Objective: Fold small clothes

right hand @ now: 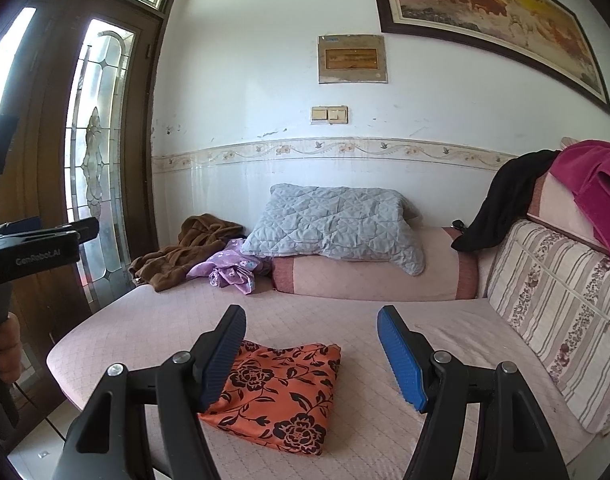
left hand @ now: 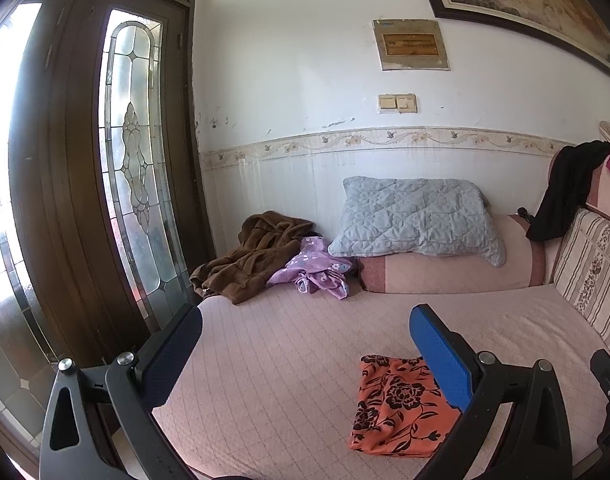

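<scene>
Orange cloth (right hand: 279, 396) lying folded into a neat rectangle on the pink sofa (right hand: 345, 312), near its front edge. Left gripper (left hand: 305, 354) spread wide and empty, raised above the seat just left of the cloth. Right gripper (right hand: 311, 354) likewise splayed and holding nothing, poised above the cloth's far edge, not touching it.

Judged from this: fold on the cloth finished or nearly so, both tools released. Well beyond the cloth, against the wall: purple garment (right hand: 229, 272) crumpled beside a brown robe (right hand: 173, 252), both just left of the grey pillow (right hand: 333, 228). Likely next: either a final flattening of the cloth, or a reach far past it to fetch the purple garment. Latter calls for a long forward carry, a pinch on one loose edge, then dragging it back to open seat beside the cloth for spreading flat.
</scene>
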